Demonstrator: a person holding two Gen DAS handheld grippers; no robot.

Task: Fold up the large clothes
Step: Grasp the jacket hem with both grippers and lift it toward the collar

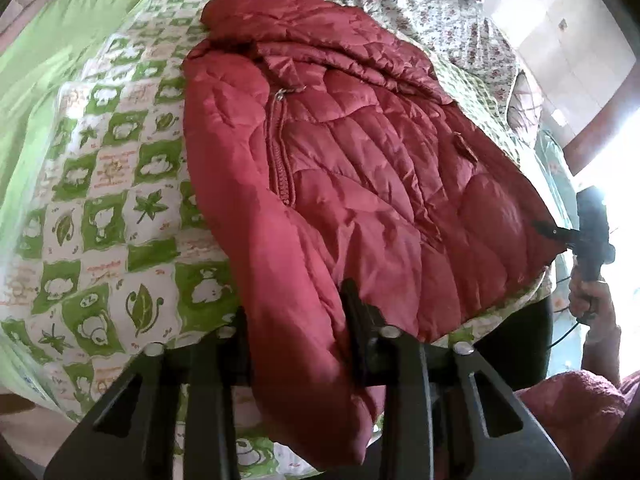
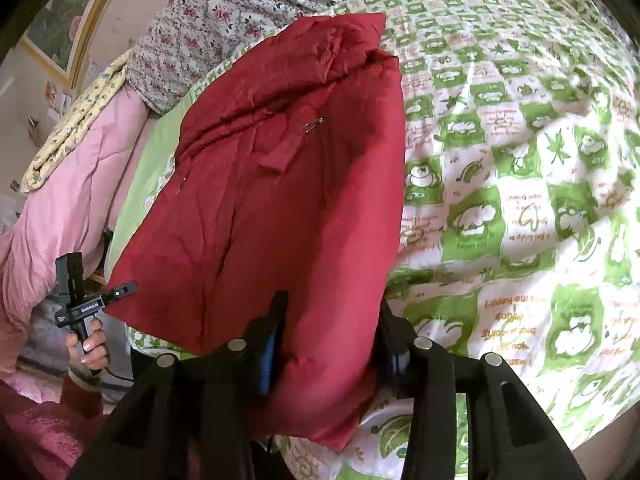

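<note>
Fingers of the left gripper [image 1: 298, 322] are clamped on the hem corner of the red jacket [image 1: 360, 152]; right gripper [image 2: 332, 328] is pinched on the opposite hem corner, padded fabric bulging between its fingers. Jacket lies front up, zip [image 1: 280, 148] closed, spread on the green checked bedspread [image 1: 100, 200] of the bed, hood end far from both grippers. Looks puffy, quilted and light, soft with no stiffness, so it should sag and balloon when lifted. Shell seems slick; shallow pinches could slip. Best holds are probably the seamed hem corners and shoulders, where fabric bunches thick. Floral sheet [image 2: 240, 8] lies beyond.
</note>
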